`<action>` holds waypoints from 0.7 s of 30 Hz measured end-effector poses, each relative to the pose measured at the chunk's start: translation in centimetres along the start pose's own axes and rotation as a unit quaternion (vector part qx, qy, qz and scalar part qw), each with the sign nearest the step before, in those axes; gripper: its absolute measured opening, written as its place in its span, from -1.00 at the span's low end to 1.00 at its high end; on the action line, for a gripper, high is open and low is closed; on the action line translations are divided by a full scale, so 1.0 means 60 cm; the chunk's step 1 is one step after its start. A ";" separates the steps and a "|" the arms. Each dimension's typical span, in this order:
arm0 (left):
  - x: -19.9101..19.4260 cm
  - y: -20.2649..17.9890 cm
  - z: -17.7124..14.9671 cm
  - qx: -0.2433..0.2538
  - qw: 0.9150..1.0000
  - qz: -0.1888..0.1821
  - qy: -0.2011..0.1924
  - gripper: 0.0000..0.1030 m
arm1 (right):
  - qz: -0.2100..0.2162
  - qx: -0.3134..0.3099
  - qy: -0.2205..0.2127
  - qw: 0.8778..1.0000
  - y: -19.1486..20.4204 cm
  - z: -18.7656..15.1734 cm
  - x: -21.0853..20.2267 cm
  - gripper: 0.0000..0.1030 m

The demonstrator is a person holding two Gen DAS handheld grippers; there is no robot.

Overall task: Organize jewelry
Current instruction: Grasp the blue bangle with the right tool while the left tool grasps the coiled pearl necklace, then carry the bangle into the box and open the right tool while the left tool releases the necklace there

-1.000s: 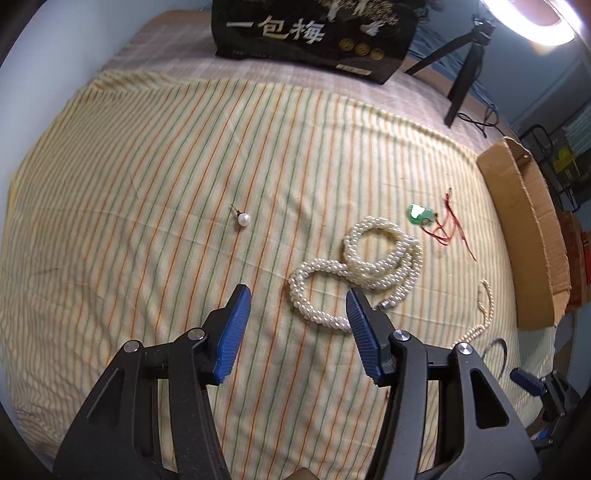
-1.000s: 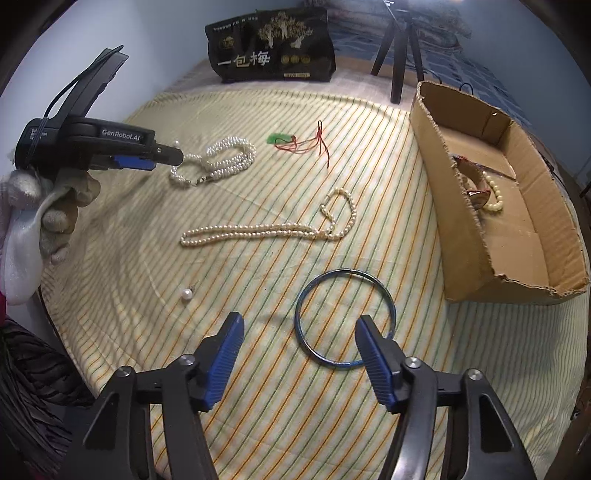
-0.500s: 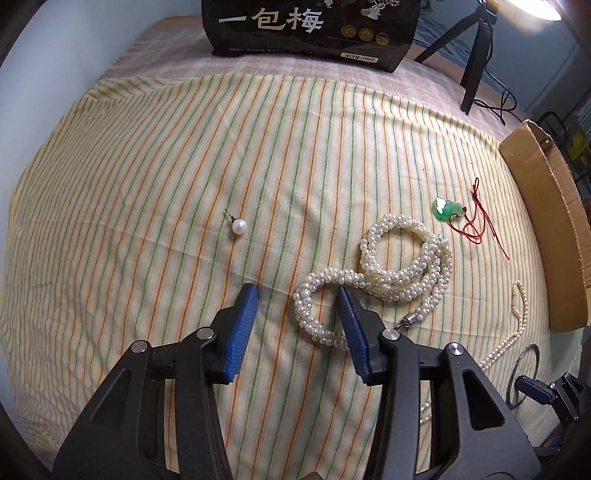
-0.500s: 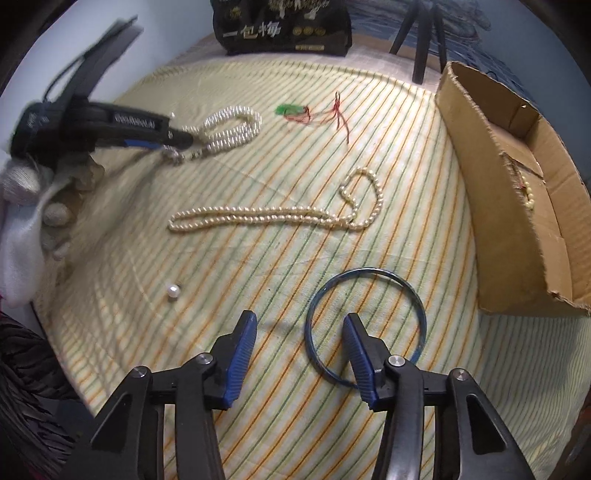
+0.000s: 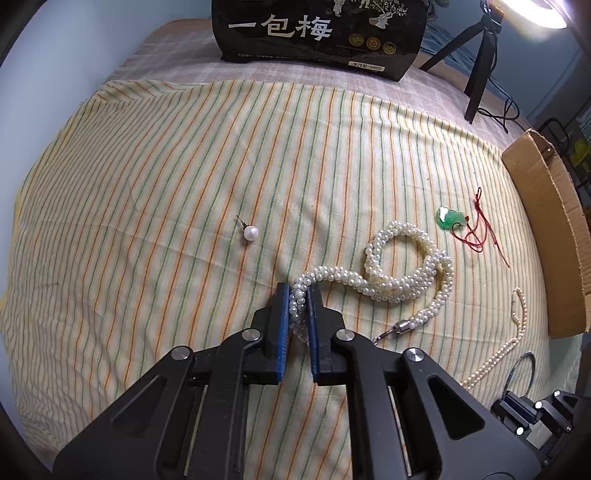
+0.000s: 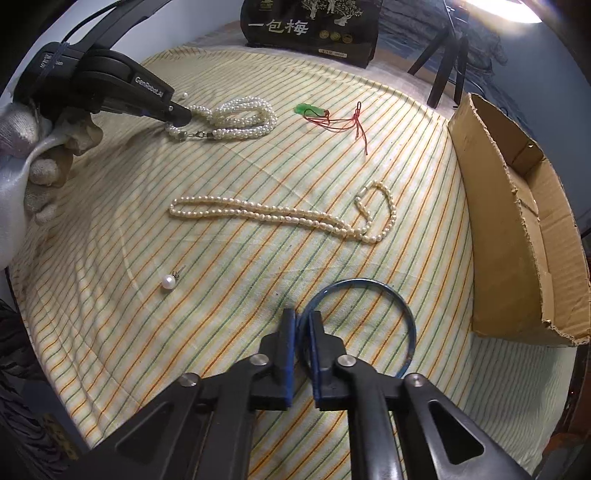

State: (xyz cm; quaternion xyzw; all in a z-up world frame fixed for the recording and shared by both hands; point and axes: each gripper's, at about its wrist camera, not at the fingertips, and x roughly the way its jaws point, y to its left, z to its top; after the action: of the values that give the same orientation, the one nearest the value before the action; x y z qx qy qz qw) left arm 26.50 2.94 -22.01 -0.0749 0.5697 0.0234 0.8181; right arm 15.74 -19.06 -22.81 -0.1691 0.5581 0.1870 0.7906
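While the striped cloth (image 5: pixel 166 177) is covering the surface, the left hand-held gripper (image 5: pixel 298 295) is clamping its blue pads on one end of the thick pearl rope (image 5: pixel 402 273), whose remaining coils are lying on the cloth just ahead and to the right, the metal clasp (image 5: pixel 400 326) resting beside the gripper. In the right wrist view the same left hand-held gripper (image 6: pixel 181 116), held in a white-gloved hand (image 6: pixel 40 147), is meeting the pearl rope (image 6: pixel 243 118) at the far left of the cloth (image 6: pixel 258 177).

The right hand-held gripper (image 6: pixel 303 325) is pinching the near-left rim of the blue bangle (image 6: pixel 408 321), its pads almost together with the thin ring between them; the rest of the bangle is lying flat on the cloth.

Other items lying loose:
- Thin pearl necklace (image 6: pixel 280 216), stretching across the middle of the cloth, its right end looping; it is lying between the bangle and the pearl rope.
- Pearl earring (image 6: pixel 169 282) with post, sitting left of the bangle, well apart from it.
- Second pearl earring (image 5: pixel 250 233), sitting left of the pearl rope.
- Green pendant (image 5: pixel 448 218) on red cord (image 5: pixel 480 230), lying beyond the pearl rope, toward the box.
- Cardboard box (image 6: pixel 517 236), open-topped, standing along the right edge of the cloth; its contents cannot be made out.
- Black printed bag (image 5: pixel 317 33) and a tripod (image 5: pixel 476 70), standing at the far side.
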 end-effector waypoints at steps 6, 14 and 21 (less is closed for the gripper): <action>-0.029 0.005 -0.004 -0.013 1.000 -0.018 -0.010 -0.88 | 0.002 0.009 -0.011 1.000 -0.010 0.000 -0.013 -0.97; -0.087 0.002 0.006 -0.033 0.997 -0.062 -0.040 -0.88 | -0.001 0.033 -0.048 0.998 -0.033 0.006 -0.055 -0.98; -0.133 -0.013 0.018 -0.033 0.993 -0.092 -0.066 -0.88 | -0.002 0.052 -0.079 0.996 -0.056 0.019 -0.090 -0.98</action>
State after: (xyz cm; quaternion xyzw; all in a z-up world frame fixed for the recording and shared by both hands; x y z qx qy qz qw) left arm 24.79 2.72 -14.09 -0.1527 0.5037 -0.0281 0.8498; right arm 16.64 -22.05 -17.17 -0.1138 0.5025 0.1688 0.8403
